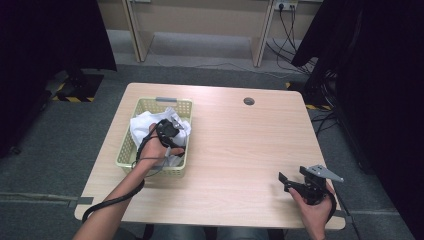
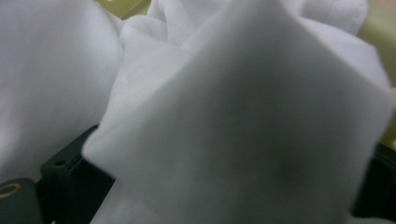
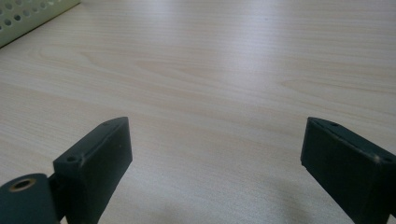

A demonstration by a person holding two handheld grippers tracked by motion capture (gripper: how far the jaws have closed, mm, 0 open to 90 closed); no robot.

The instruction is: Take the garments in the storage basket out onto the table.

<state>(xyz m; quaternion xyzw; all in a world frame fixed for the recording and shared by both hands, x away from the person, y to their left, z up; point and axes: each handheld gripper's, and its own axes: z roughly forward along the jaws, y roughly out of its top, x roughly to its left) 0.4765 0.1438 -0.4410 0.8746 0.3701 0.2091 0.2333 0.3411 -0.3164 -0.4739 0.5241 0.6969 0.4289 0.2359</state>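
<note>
Left of centre in the high view, white cloth (image 1: 145, 125) is lying bunched in the basket (image 1: 131, 145). Left gripper (image 1: 169, 131) is pressing into it; whether its fingers are gripping cannot be told. Advisable: pinch one fold, lift straight. Right gripper (image 3: 215, 158) is hovering over the worktop (image 1: 240, 145), fingers wide apart, empty.

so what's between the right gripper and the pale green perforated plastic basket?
Bare light wood tabletop, seen in the high view, separates the right gripper from the basket.
</note>
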